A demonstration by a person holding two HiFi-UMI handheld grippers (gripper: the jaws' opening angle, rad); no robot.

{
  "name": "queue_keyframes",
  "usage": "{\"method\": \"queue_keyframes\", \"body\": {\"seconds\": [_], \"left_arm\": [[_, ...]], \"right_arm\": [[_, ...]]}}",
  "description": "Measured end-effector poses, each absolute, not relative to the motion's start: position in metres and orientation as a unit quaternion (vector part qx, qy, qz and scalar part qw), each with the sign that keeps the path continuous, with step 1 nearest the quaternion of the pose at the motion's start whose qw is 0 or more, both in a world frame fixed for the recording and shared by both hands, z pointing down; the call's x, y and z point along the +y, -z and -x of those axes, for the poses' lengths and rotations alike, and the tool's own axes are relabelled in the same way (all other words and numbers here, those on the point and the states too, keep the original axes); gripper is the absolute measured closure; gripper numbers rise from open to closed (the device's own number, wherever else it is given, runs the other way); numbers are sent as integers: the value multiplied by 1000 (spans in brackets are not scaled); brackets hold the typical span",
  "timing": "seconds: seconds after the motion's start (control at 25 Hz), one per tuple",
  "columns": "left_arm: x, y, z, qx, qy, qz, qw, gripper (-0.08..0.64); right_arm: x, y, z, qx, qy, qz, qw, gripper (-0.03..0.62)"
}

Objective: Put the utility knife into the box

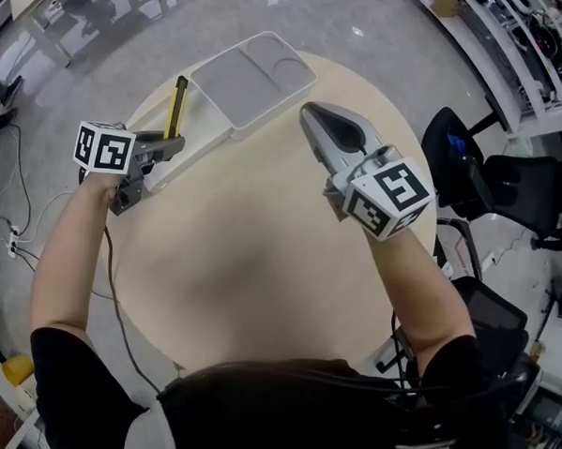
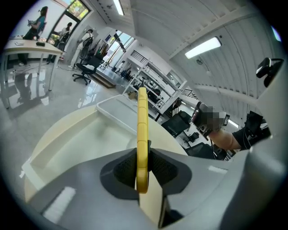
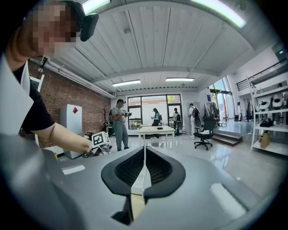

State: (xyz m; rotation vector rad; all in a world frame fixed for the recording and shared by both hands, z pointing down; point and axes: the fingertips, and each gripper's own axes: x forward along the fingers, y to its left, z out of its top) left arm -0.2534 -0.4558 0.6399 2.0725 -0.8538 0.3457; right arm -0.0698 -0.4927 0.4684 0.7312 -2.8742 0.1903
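The yellow utility knife (image 1: pixel 178 106) was clamped in the left claw (image 1: pixel 177 146), just above the open white box (image 1: pixel 202 121) at the round surface's (image 1: pixel 261 246) far side. The right claw (image 1: pixel 310 112) was shut and empty.

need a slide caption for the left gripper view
Left gripper holds the yellow utility knife between its fingers, white box ahead.

Utility knife (image 1: pixel 178 104): slim, yellow, set on edge, its rear end clamped between the jaws of the left tool (image 1: pixel 177 146), its length pointing away above the box. Box (image 1: pixel 206 129): white, shallow, rectangular, open-topped, lying at the far left edge of the worktop (image 1: pixel 261 246).
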Motion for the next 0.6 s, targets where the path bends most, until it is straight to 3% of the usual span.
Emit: {"method": "queue_keyframes", "body": {"seconds": [0.6], "left_arm": [[-472, -709, 276, -330, -199, -770, 509, 492]], "right_arm": [[-495, -513, 88, -962, -84, -237, 111, 565]]}}
